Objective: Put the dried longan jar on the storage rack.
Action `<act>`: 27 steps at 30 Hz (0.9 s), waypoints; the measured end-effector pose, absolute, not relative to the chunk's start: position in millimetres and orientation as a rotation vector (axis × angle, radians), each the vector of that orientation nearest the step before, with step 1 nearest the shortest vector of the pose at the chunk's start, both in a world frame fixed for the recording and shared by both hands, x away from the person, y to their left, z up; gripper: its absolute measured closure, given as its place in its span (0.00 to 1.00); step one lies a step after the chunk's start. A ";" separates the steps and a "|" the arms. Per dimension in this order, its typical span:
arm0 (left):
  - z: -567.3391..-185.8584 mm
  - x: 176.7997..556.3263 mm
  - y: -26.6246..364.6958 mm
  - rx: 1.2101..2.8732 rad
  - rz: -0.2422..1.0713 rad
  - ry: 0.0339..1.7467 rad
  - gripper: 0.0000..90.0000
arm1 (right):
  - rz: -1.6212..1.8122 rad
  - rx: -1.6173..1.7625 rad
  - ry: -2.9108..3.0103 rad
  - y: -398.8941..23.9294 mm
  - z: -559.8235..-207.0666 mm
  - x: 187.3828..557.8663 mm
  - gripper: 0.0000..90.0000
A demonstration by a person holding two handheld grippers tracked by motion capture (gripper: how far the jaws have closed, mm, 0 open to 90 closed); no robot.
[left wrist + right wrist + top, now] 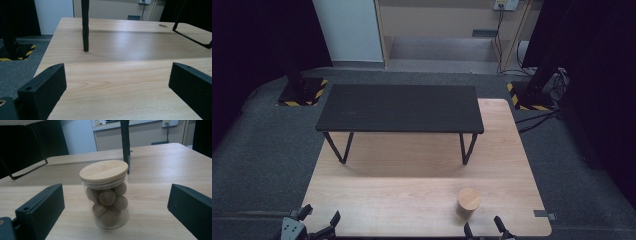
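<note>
Near the front edge of the light wooden bench, toward its right side, stands the clear glass jar with a round bamboo lid, upright and filled with brown round balls. The right gripper sits just short of it at the bench edge, jaws spread wide, with the jar centred ahead between them but untouched. The left gripper waits at the front left corner, jaws likewise spread over bare wood, nothing between them. Farther back, a low black rectangular shelf on thin metal legs stands across the bench, well apart from the jar.

This looks like the approach step before a grasp. The next move calls for easing the right gripper forward until the glass wall sits between the pads, then closing evenly below the lid so the jar stays upright.
</note>
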State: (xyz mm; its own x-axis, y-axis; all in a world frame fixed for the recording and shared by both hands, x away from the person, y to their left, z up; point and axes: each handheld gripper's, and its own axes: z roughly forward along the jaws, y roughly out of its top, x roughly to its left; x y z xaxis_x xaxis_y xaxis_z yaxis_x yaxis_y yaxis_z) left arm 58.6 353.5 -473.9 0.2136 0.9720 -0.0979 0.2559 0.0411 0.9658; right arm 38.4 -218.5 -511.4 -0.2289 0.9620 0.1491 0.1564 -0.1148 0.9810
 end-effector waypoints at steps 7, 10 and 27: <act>-472.1 59.5 352.9 1.441 0.856 1.239 0.00 | 1.411 1.298 1.417 -217.6 -512.4 36.6 0.01; -471.8 59.7 352.6 1.441 0.856 1.237 0.00 | 1.405 1.303 1.422 -216.1 -512.4 36.7 0.01; -471.9 61.2 352.0 1.444 0.841 1.228 0.00 | 1.325 1.320 1.501 -191.8 -507.4 66.1 0.01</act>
State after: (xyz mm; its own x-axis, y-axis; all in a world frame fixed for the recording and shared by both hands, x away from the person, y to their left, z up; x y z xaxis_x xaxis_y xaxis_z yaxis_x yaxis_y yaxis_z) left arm 61.2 352.0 -471.9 0.2369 0.9663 -0.1006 0.2559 0.0378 0.9660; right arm 66.1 -191.8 -507.4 -0.2102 0.9721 0.1042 0.2243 -0.0558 0.9729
